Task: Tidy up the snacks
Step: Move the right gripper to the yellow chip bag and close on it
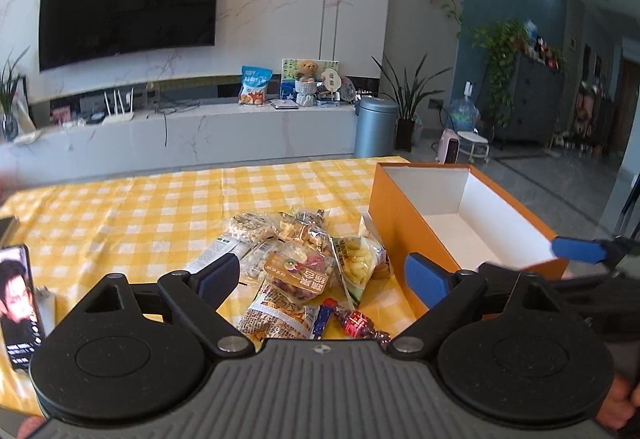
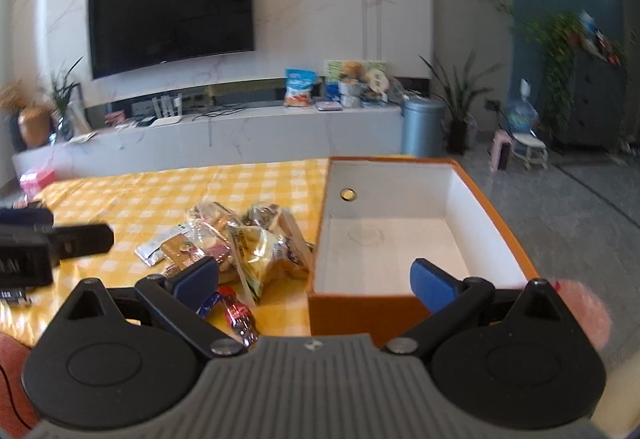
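Beside the orange box [image 2: 352,309], snack packets [image 1: 296,275] crowd the checkered tablecloth [image 1: 140,207]; both grippers' fingers spread wide, empty.

1. Snack packets [image 1: 298,271] [image 2: 240,243] — a loose heap of clear and foil bags, overlapping, on the yellow checked cloth just left of the box.
2. Orange box [image 1: 394,223] [image 2: 496,223] — open-topped, white inside, upright, nothing visible on its floor.

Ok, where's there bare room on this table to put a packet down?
The orange box is empty inside. The yellow checked cloth is bare behind and left of the snack pile. It's crowded between pile and box, and by the phone at the left edge.
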Motion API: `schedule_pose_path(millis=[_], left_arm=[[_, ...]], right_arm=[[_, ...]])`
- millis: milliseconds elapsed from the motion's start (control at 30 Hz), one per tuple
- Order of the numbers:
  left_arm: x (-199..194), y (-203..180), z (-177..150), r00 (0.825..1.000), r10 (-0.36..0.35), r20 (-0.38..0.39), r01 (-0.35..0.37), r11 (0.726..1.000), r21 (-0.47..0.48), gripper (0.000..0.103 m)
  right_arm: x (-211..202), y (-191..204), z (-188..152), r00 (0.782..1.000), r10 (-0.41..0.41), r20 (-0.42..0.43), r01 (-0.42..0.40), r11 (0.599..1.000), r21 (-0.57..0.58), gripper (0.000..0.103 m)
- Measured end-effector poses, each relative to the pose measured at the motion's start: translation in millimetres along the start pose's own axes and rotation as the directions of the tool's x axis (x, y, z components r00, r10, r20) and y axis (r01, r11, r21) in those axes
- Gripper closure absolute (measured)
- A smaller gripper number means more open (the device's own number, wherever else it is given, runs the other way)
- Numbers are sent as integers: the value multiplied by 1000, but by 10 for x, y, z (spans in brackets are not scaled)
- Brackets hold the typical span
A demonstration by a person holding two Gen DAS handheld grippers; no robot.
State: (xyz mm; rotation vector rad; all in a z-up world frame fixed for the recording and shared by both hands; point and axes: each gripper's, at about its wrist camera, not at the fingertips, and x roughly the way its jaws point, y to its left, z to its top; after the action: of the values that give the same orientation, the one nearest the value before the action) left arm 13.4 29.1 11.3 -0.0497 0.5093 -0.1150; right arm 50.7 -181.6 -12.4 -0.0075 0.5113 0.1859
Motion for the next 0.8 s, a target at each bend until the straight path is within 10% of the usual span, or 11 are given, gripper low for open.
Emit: schedule_pose_path(millis=[433,800], left_arm=[[349,485,-169,1000,20,-16,-21,998,-62,33],[638,733,-272,996,-36,-79,27,993,-114,26]], right_arm=[[681,348,98,995,103,-9,-104,991,-86,34],[1039,598,107,993,109,-47,-114,985,-128,58]])
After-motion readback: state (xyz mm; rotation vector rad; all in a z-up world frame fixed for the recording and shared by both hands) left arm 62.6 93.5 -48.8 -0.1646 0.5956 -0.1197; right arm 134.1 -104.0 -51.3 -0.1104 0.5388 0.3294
